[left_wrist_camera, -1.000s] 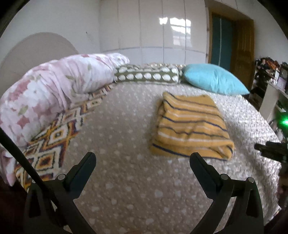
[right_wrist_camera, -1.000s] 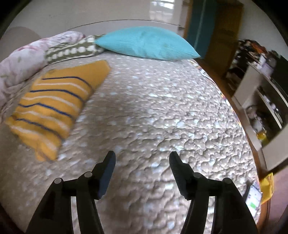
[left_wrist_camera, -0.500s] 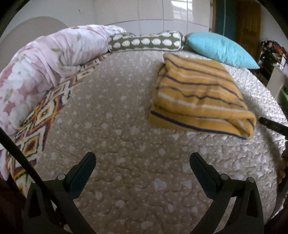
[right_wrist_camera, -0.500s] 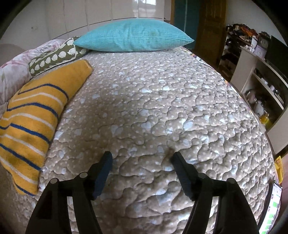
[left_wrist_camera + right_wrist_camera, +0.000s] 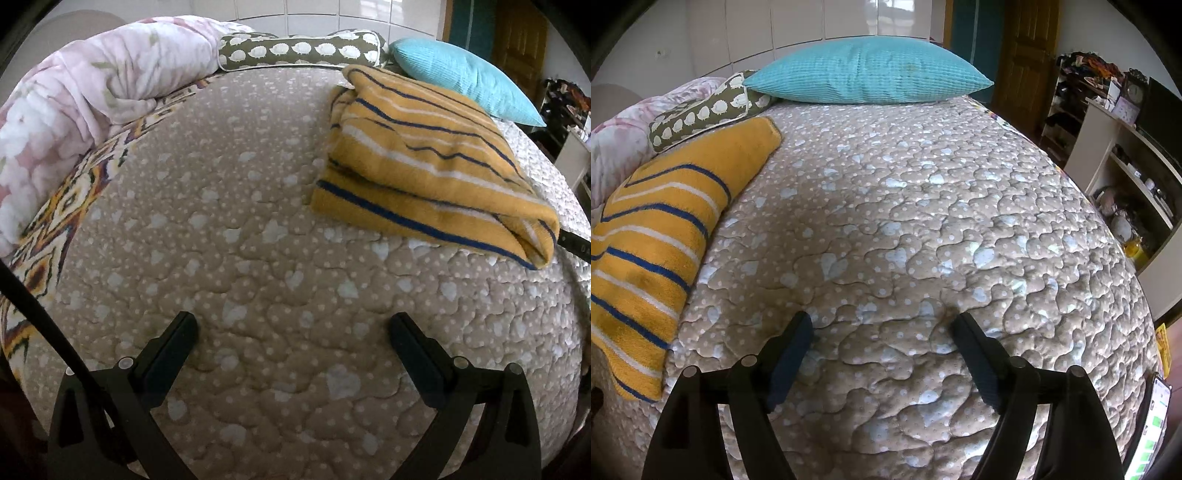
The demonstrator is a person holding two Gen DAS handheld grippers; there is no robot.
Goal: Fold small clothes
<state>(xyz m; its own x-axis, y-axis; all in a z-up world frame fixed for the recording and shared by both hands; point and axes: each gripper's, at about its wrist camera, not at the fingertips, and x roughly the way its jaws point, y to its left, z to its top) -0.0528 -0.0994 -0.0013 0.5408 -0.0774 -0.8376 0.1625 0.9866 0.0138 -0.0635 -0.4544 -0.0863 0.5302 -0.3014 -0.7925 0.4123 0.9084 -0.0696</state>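
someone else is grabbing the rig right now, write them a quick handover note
Left claw: open, empty, over bare bedspread.
Right claw: jaws opening, nothing between them, also over bare bedspread.
Yellow striped garment: lies folded on the bedspread, ahead and right of the left claw, near the teal pillow and the sheep-print bolster. Neither claw touches it.
Done: this garment looks folded into a thick rectangle.
Left: perhaps tidy its uneven edges. No other small clothes show in either view.
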